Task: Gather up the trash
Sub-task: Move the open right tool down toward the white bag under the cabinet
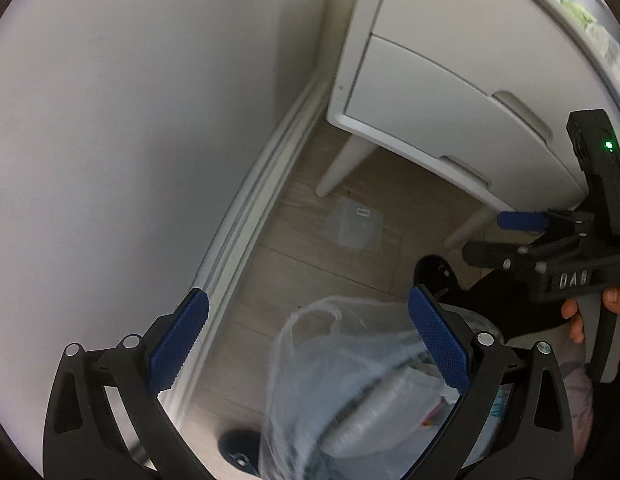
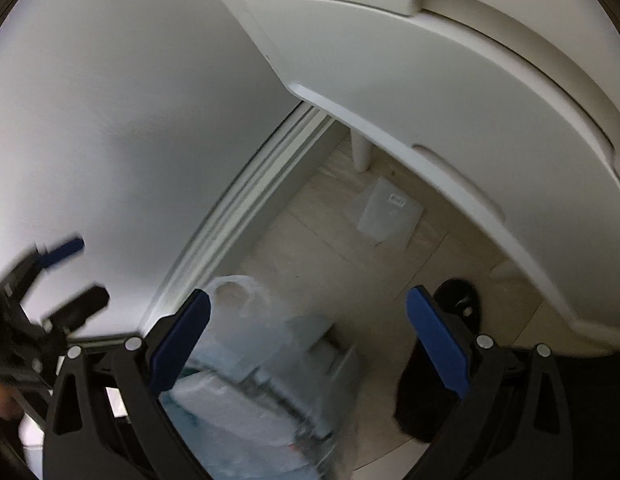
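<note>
Both your left gripper [image 1: 306,344] and right gripper [image 2: 308,342] hang spread and empty above the trash bag [image 1: 349,392], so next reach for the flat clear wrapper [image 2: 389,216] under the cabinet [image 2: 449,80].

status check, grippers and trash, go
Left hand-held gripper open, right open. Clear wrapper flat on floor by cabinet leg. Trash bag below.
</note>
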A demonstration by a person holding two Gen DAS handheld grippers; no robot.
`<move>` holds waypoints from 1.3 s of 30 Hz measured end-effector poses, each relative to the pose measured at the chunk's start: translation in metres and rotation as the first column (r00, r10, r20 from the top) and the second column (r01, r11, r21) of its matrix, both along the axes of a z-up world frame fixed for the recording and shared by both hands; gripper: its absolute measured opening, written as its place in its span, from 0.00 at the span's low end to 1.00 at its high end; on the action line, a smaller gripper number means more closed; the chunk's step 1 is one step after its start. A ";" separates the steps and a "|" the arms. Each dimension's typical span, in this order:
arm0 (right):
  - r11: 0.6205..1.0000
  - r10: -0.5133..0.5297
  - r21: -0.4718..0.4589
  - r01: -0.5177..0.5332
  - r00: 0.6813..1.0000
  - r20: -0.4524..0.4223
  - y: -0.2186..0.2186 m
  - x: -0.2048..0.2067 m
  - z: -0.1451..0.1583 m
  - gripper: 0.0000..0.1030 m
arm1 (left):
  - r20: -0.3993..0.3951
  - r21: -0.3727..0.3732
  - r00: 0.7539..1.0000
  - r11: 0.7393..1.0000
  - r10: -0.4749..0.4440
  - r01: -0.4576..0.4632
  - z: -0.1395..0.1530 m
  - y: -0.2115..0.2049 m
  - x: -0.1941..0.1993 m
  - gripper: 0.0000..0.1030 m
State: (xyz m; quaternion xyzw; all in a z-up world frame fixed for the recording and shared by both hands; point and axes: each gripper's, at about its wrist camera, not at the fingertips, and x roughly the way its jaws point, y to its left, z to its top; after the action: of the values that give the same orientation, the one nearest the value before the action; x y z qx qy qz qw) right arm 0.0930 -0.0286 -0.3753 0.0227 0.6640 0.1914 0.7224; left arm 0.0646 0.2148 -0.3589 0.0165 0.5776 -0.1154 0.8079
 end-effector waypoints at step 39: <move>0.987 0.002 -0.162 -0.021 0.993 -0.115 0.005 0.014 -0.211 0.93 | -0.097 -0.079 0.852 0.857 -0.515 0.509 -0.193 -0.069 0.100 0.94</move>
State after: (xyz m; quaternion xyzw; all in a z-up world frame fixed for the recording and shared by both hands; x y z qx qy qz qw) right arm 0.1074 -0.0234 -0.5862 -0.0293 0.7178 0.1391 0.6816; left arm 0.1644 0.1454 -0.5516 0.1424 0.5947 -0.3416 0.7137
